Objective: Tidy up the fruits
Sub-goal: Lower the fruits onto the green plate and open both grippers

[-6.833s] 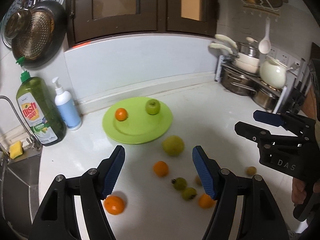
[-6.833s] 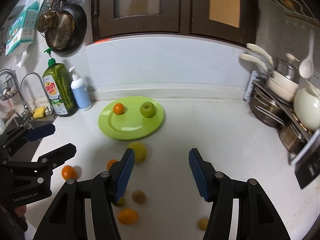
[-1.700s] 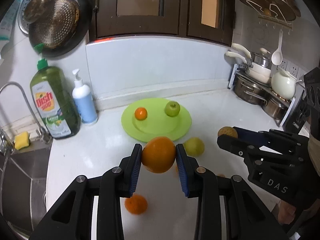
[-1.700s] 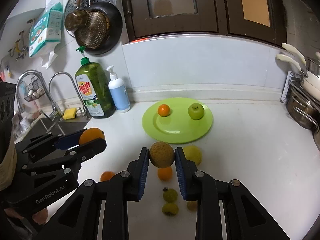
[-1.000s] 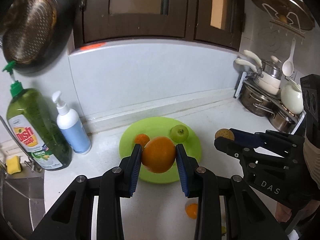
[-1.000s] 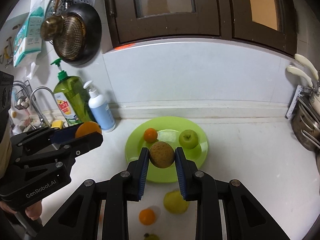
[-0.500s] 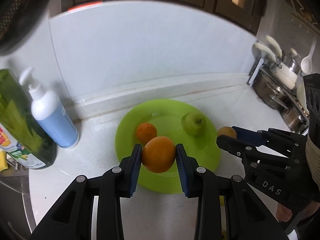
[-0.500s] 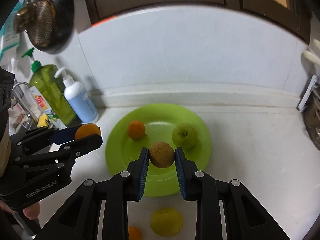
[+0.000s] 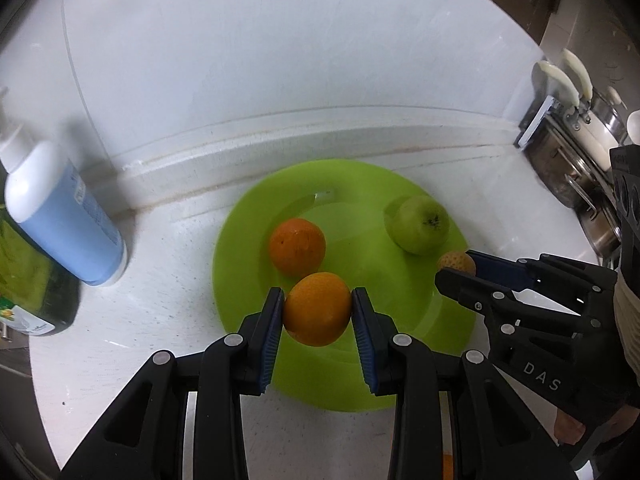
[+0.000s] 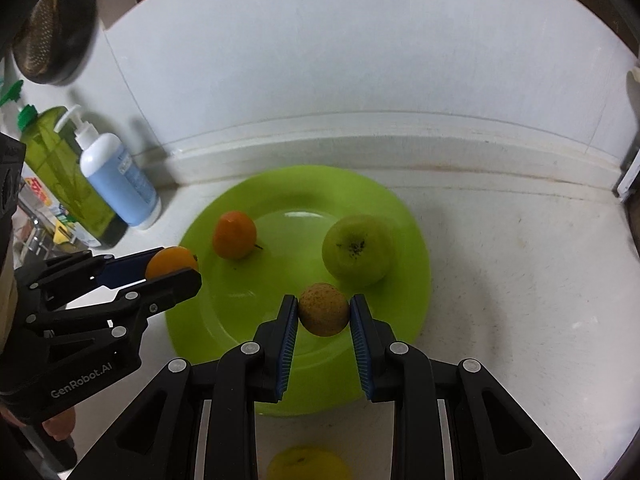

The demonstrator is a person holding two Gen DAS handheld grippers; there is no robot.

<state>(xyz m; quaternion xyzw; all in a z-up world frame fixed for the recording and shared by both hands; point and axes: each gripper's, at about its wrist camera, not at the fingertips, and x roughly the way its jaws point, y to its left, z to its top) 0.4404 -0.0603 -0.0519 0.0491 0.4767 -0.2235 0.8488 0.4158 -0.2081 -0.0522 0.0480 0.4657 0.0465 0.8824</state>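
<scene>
A green plate [image 9: 400, 376] lies on the white counter by the back wall and holds a small orange [image 9: 297, 246] and a green apple [image 9: 419, 224]. My left gripper [image 9: 317, 309] is shut on an orange [image 9: 317, 309] and holds it over the plate's front left part. My right gripper [image 10: 324, 315] is shut on a brown round fruit [image 10: 324, 315] just in front of the green apple [image 10: 357, 249], over the plate [image 10: 384, 376]. In the right wrist view the small orange [image 10: 234, 235] and the left gripper [image 10: 172, 264] show at left. The right gripper [image 9: 456, 266] shows at right in the left wrist view.
A blue pump bottle [image 9: 60, 208] and a green dish soap bottle [image 10: 64, 168] stand left of the plate. A yellow fruit [image 10: 308, 464] lies on the counter in front of the plate. Pots [image 9: 576, 160] stand on a rack at far right. A strainer [image 10: 52, 20] hangs upper left.
Both grippers picked up fruit from the counter, then moved forward and down toward the plate. The orange and the brown fruit now hang close over the plate.
</scene>
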